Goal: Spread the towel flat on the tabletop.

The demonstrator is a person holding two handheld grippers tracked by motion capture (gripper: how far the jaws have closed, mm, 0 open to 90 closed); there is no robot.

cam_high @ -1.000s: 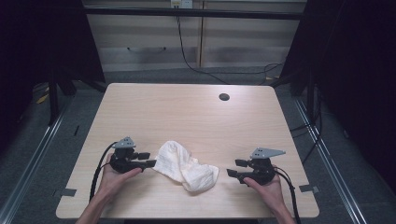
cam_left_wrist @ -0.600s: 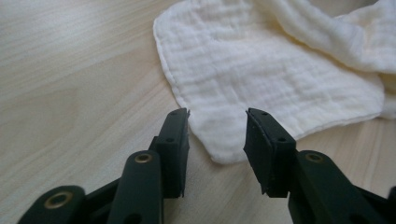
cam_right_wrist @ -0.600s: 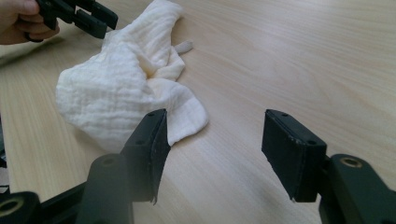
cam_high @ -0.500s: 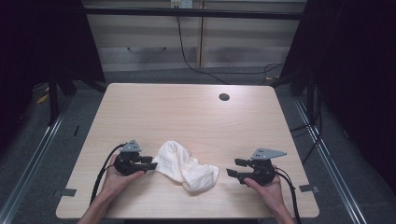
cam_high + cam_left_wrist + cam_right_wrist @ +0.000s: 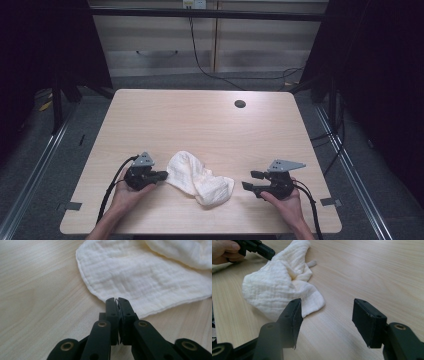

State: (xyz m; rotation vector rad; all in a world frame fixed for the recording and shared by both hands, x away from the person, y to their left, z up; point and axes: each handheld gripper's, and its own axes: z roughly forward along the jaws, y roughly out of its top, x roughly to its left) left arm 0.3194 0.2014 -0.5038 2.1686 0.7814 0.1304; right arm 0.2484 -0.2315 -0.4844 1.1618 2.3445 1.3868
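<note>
A crumpled white cloth (image 5: 197, 179) lies on the wooden table (image 5: 200, 125) near the front edge, between my two grippers. My left gripper (image 5: 164, 175) is at the cloth's left edge. Its jaws have just been closing and now stand together, with a thin sliver of the cloth's (image 5: 150, 277) hem pinched at the tips of the left gripper (image 5: 116, 300). My right gripper (image 5: 251, 180) rests to the right of the cloth, a short way off. In its own view the right gripper (image 5: 325, 310) is open and empty, with the cloth (image 5: 277, 287) ahead and the left gripper (image 5: 265, 252) beyond it.
A dark round grommet (image 5: 240, 104) sits near the table's far edge. Black cables trail from both grippers toward the front corners. Cabinets (image 5: 165, 45) stand behind the table, with dark frame posts on the floor on both sides.
The left gripper has edged right to the cloth's hem and its jaws have shut. The right hand and the cloth have stayed put.
</note>
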